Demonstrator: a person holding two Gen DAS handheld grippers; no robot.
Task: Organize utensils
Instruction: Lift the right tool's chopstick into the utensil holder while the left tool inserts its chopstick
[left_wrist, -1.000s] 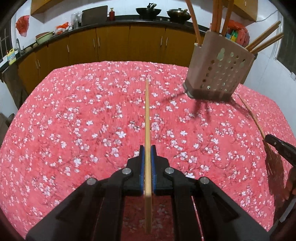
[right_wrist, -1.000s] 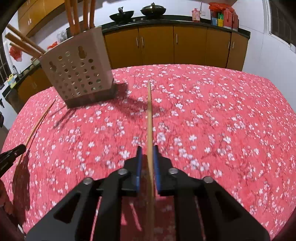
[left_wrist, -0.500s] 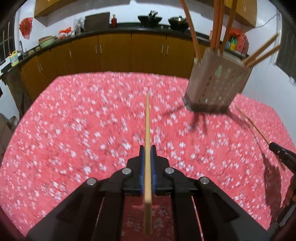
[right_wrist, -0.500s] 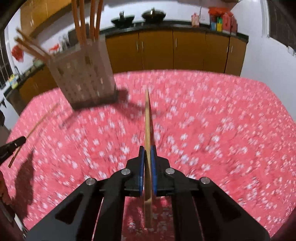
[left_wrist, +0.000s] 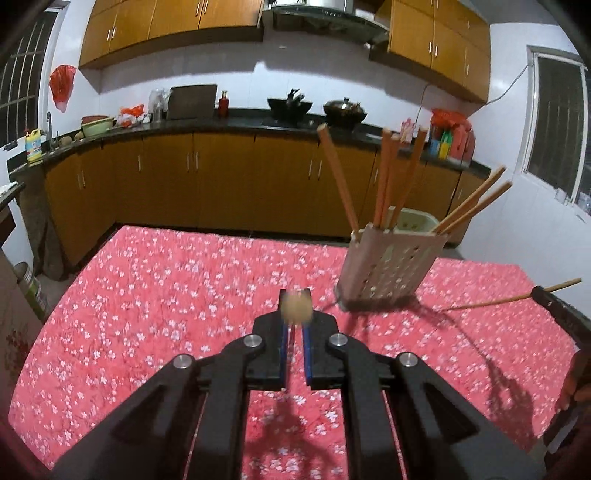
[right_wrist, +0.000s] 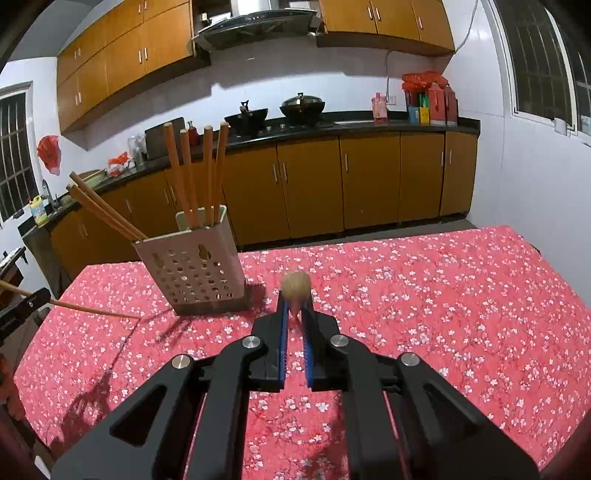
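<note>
In the lower middle of each wrist view, a gripper is clamping one chopstick end-on: the left gripper (left_wrist: 295, 332) is holding the left chopstick (left_wrist: 295, 309), and the right gripper (right_wrist: 294, 325) is gripping the right chopstick (right_wrist: 296, 286). Both sticks are pointing along the fingers. Farther off, the holder (left_wrist: 388, 267) is standing on the red tablecloth (left_wrist: 155, 280), right of centre in the left view and left of centre in the right, seemingly about equally near both.

My table's cloth (left_wrist: 166, 295) is red-pink, strewn with small white blossoms. At the right of the left view, the holder (left_wrist: 388, 269) is pale beige with round holes, its chopsticks (left_wrist: 384, 184) orange-brown. My left gripper (left_wrist: 295, 354) and right gripper (right_wrist: 295, 354) are black with blue pads; the cabinets (right_wrist: 314, 192) are amber-brown.
</note>
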